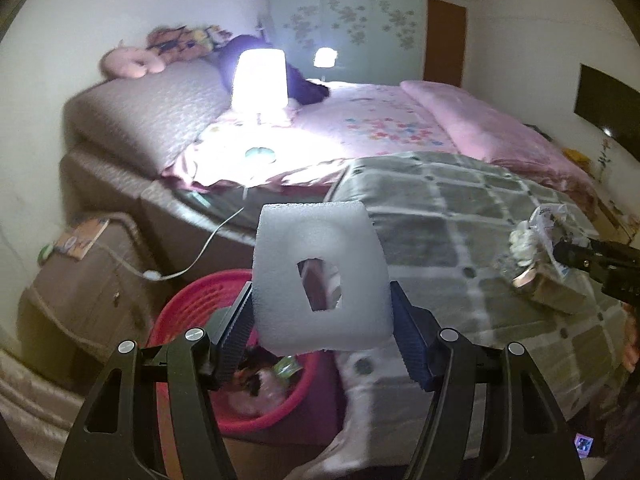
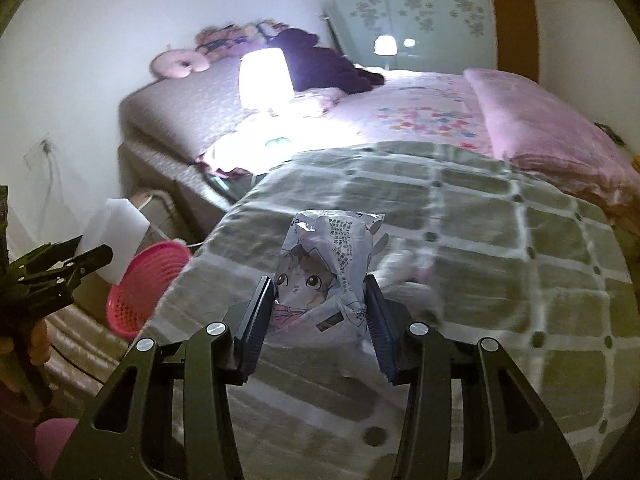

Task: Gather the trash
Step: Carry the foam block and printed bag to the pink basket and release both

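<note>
Already the left gripper (image 1: 322, 320) pinched a foam piece (image 1: 320, 276) above the near red basket (image 1: 192, 308), best released squarely overhead, while the right gripper (image 2: 320, 312) squeezed a printed wrapper (image 2: 326, 264) over the blanket (image 2: 480, 248).

A lit lamp (image 1: 259, 80) stands on the bed (image 1: 380, 128), beside a grey checked blanket (image 2: 460, 248) and plush toys (image 1: 132, 62)

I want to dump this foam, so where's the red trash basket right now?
In the left wrist view the red trash basket stands on the floor at lower left, against the bed's side, just below the foam piece.
</note>
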`<state>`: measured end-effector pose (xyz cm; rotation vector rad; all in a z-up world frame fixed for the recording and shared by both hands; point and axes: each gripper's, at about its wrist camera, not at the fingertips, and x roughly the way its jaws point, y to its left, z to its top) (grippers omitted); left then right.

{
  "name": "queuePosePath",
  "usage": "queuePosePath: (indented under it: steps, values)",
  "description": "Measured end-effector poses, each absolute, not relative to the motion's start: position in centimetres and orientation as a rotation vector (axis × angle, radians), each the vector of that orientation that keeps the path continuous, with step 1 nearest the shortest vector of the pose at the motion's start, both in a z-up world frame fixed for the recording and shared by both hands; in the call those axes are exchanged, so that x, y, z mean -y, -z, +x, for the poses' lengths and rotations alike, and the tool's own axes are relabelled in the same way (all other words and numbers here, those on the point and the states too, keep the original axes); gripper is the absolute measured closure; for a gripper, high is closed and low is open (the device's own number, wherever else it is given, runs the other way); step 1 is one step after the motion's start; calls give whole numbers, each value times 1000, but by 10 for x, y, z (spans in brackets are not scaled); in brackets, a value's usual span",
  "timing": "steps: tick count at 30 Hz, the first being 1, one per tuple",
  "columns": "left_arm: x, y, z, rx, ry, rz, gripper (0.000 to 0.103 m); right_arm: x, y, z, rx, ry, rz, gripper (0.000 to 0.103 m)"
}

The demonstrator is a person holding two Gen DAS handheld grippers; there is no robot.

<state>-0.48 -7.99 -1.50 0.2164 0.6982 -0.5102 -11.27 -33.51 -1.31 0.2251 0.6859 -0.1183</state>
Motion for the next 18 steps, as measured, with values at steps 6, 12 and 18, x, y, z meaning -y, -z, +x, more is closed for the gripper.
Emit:
queuePosePath:
  steps: [6,12,18]
  values:
    - [47,27,1,-727,439,184,41,298,16,-94,-712,44,193,59]
    - [29,40,10,-736,375,178,41,262,18,-69,-733,-28,182,59]
    - [13,50,25,-749,322,151,41,229,24,-39,-763,-110,199,59]
